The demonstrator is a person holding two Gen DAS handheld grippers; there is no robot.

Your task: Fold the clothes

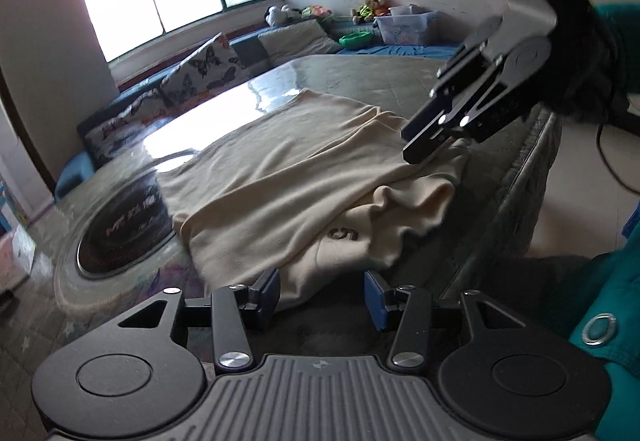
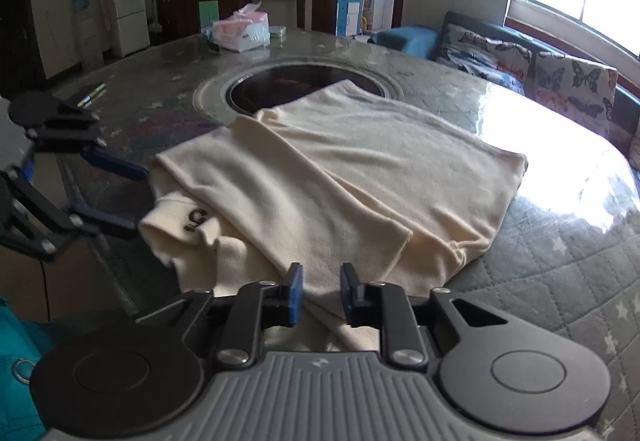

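— Left gripper?
— Spread wide, pinching nothing. Hangs just off the near edge of the cream garment, close to the dark mark.

— And the right gripper?
— Parted too, though less wide. Sits low over the near hem, with cloth lying under the gap but not clamped.

— Where does the garment lie?
— Flat on the quilted table, partly folded, with one flap laid slantwise across the body. Overlaps the rim of the round hob inset at the far corner.

— How will it likely handle?
— Looks soft, light and limp, a thick knit by its rounded creases. Will probably sag and drape as soon as it is lifted, so needs two holds well apart. Seems unlikely to slip in the pads, but may drag easily on the glossy table and take the folded flap with it.

— Where to take hold?
— At the near edge, one corner per gripper. Pinch all layers together, or risk peeling the flap open. Lift low and carry over to the far edge.
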